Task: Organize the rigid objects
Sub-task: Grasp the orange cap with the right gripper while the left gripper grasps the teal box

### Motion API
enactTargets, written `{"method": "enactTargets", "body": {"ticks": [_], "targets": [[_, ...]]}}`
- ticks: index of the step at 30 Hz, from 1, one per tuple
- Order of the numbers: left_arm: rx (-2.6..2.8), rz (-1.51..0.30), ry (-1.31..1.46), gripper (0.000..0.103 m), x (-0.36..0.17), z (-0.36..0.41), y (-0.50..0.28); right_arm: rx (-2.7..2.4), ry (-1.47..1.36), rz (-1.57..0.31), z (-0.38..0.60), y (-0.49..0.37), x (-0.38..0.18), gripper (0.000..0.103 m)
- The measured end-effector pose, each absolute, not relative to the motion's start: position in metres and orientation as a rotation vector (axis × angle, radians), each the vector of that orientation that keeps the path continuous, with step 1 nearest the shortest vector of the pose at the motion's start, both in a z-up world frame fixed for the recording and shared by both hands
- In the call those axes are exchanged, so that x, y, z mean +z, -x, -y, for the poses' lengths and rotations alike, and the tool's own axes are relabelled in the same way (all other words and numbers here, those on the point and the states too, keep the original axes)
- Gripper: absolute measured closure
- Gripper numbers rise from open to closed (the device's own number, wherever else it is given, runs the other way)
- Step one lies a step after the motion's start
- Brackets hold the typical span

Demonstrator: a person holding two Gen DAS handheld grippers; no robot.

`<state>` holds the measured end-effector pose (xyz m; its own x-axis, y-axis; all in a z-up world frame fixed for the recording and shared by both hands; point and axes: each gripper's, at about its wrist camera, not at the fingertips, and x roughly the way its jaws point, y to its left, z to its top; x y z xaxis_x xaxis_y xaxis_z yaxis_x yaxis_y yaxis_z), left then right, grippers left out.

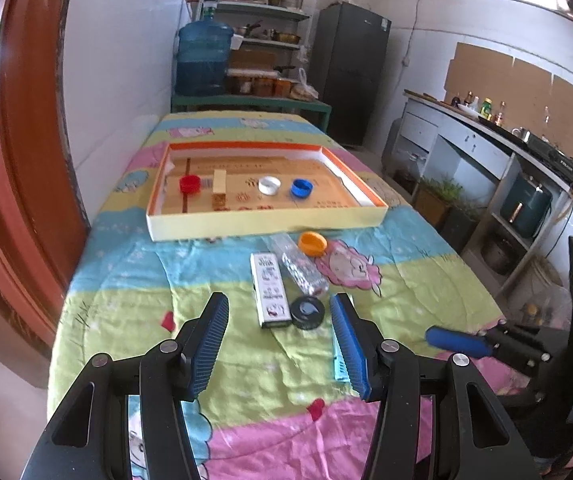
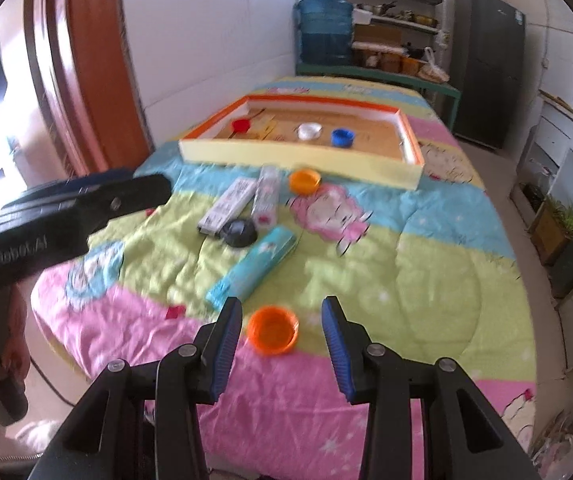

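Note:
An orange-rimmed cardboard tray [image 1: 246, 227] holds a red cap [image 1: 189, 184], a wooden block [image 1: 219, 188], a white cap [image 1: 269, 185] and a blue cap [image 1: 301, 188]. On the cloth in front of it lie an orange cap [image 1: 312, 243], a clear plastic bottle [image 1: 300, 268], a white box [image 1: 270, 280], a black cap [image 1: 307, 312] and a teal box [image 2: 252, 266]. My left gripper [image 1: 278, 298] hangs open just short of the white box and black cap. My right gripper [image 2: 281, 302] is open around a second orange cap [image 2: 272, 330] on the cloth; the pads do not press it.
The table wears a colourful cartoon cloth [image 2: 406, 264] and stands against a white wall, with a red-brown door frame [image 1: 14, 140] on the left. A water jug [image 1: 202, 56], shelves and a fridge [image 1: 350, 68] stand behind; a counter [image 1: 486, 148] runs along the right.

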<state>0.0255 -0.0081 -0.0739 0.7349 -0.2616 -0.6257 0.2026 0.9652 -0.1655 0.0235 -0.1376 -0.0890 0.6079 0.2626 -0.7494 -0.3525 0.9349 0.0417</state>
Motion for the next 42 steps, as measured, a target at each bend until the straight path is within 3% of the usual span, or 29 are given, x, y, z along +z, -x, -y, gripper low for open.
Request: {"method": "enactTargets", "body": {"ticks": [21,25,42], "targets": [[-0.341,-0.797,0.088,0.048,-0.103,0.031,-0.031,0.348,0.154,-0.874,0.131,-0.031,-0.113,0.062],[-0.367,-0.818,0.095,0.048,-0.108,0.039,-0.035,0.347,0.167,-0.862,0.130,-0.028,-0.113,0.073],[-0.402,-0.883,0.060,0.048,-0.130,0.080,-0.058,0.242,0.133,-0.859,0.167,-0.017,-0.110,0.073]]}}
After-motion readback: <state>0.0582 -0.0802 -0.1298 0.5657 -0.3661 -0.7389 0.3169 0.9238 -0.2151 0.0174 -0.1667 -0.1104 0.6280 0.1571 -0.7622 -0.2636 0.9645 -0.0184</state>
